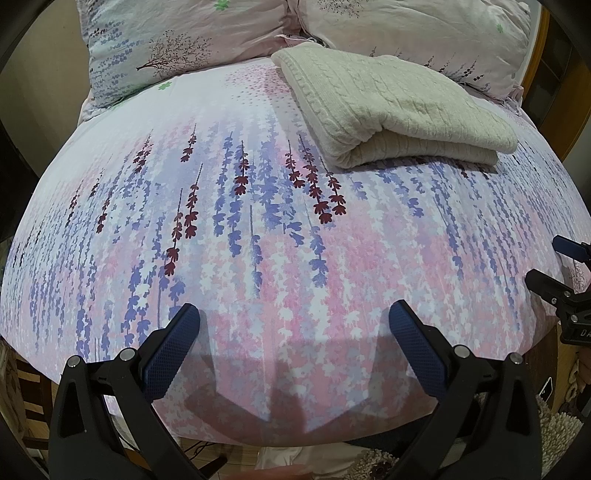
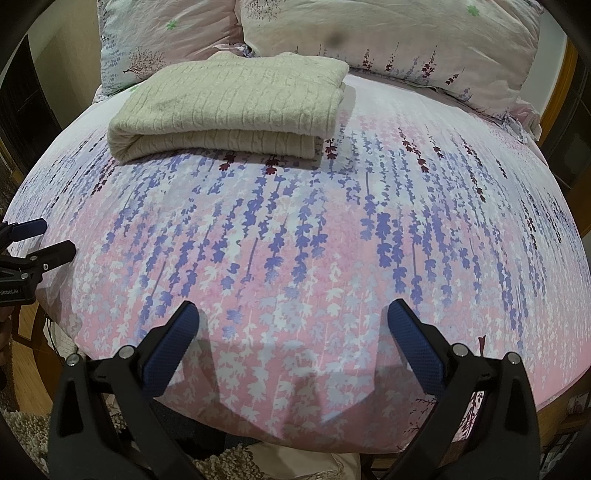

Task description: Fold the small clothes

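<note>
In the left wrist view, the left gripper (image 1: pixel 293 325) hovered above the near edge of the bed (image 1: pixel 258 258), its blue-padded fingers (image 1: pixel 173 354) spread wide and holding nothing. A cream cable-knit sweater (image 1: pixel 391 107), already folded into a thick rectangle, lay on the floral sheet at the far right, its far edge just beside the two pillows (image 1: pixel 155 48) at the head of the bed. The right gripper (image 1: pixel 554 269) showed at the right edge, its two fingers apart and empty.

In the right wrist view, the right gripper (image 2: pixel 291 325) hung over the near edge of the bed (image 2: pixel 332 240) with its fingers (image 2: pixel 417 350) released and spread wide, nothing between them. The folded sweater (image 2: pixel 229 110) sat at the far left of the sheet, well apart from both tools and close to the pillows (image 2: pixel 388 33). The left gripper (image 2: pixel 48 240) entered at the left edge, fingers parted. A shaggy rug (image 2: pixel 22 424) showed on the floor below the bed.
</note>
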